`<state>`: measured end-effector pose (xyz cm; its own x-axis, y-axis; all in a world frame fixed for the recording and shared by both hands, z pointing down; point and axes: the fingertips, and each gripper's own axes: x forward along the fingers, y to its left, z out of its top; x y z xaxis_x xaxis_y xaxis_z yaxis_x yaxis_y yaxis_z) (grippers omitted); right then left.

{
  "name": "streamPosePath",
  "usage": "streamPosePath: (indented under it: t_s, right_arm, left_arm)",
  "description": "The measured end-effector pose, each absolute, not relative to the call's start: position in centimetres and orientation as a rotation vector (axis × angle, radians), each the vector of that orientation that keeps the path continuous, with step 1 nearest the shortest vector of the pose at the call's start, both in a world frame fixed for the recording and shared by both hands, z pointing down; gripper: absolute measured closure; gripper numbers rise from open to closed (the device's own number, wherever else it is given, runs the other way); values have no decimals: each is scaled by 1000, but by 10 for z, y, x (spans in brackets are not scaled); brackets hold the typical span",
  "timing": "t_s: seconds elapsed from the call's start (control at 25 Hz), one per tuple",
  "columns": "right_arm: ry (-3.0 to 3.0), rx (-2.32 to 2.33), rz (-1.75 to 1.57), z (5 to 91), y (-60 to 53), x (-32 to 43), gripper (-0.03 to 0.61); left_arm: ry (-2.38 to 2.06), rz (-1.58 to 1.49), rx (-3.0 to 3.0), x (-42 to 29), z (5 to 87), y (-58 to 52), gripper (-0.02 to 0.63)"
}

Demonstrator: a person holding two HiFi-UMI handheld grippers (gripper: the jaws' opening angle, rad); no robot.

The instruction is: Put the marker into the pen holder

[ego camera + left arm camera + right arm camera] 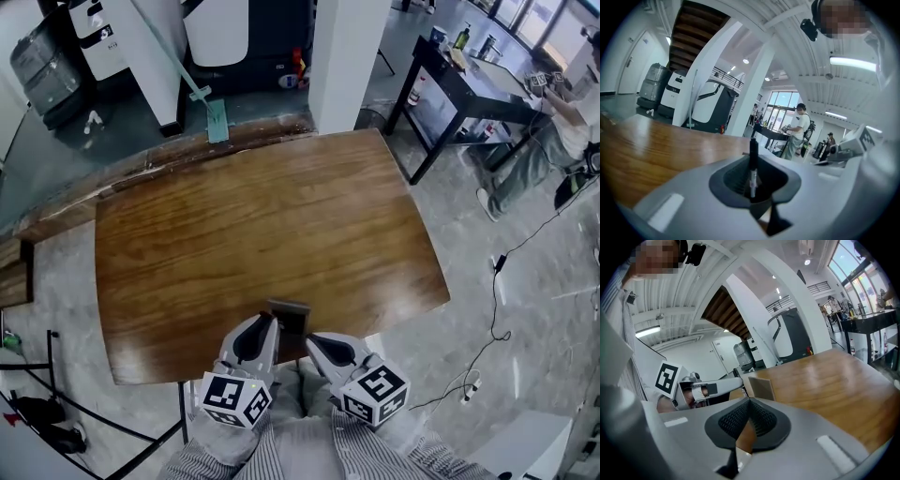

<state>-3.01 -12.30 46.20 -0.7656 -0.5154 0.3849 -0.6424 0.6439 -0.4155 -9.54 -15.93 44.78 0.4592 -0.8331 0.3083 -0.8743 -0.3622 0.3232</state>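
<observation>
- Striped sleeves (281,450) are seen at the bottom of the head view, with both grippers held over the near edge of the wooden table (234,234).
- The left gripper (269,323) is clenched on the marker (753,161), which is held upright between the dark pads, its black upper end rising above them.
- The right gripper (316,342) is closed with its pads pressed together, and nothing is gripped between them.
- The pen holder (289,314), a small brown box, is set at the table's near edge, between the two grippers' tips.
- In the right gripper view, the marker's dark end (743,390) is seen just beside the holder's left wall (761,387). Whether it is inside cannot be told.
- The rest of the tabletop is seen bare wood.
- Beyond the far edge, a white pillar (342,56) and a teal-handled floor tool (211,108) are seen.
- A cable (497,281) is trailed over the grey floor at the right.
- Farthest right, a person (567,108) is seated at a black table (469,84).
</observation>
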Motion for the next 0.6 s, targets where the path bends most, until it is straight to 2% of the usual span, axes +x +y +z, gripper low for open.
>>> streamPosePath:
  t_s: [0.6]
  right_arm:
    - [-2582, 930, 885, 496, -113, -32, 578]
  left_arm:
    - [-1348, 233, 2252, -74, 494, -150, 563]
